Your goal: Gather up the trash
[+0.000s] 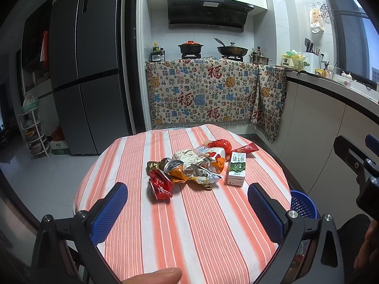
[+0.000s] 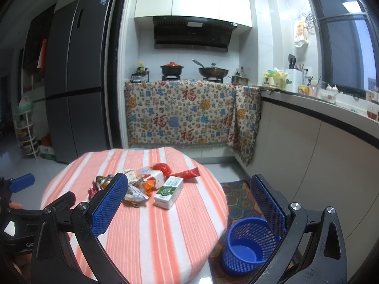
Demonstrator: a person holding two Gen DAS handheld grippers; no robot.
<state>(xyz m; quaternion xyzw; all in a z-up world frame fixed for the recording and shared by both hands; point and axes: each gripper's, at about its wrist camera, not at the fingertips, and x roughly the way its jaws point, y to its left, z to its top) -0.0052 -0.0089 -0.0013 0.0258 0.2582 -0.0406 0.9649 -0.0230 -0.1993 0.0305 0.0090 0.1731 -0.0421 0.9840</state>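
While both tools hang above the near edge of the round table point(image 1: 213, 236), neither one holds anything: the left gripper point(image 1: 187, 210) has its two blue pads spread wide apart, and the right gripper point(image 2: 189, 203) is spread wide in the same way. On the striped orange and white cloth, around the middle of the table, lies one pile of trash point(image 1: 189, 168), made of several crumpled wrappers which I cannot count exactly. At its left side I see one crushed red can point(image 1: 161, 185), and at its right side one green and white milk carton point(image 1: 236, 169) lying flat, just beside the wrappers. One red sachet point(image 1: 246, 148) lies behind the carton. One blue basket point(image 2: 248, 246) stands on the floor at the right of the table, on one patterned mat point(image 2: 239, 201).
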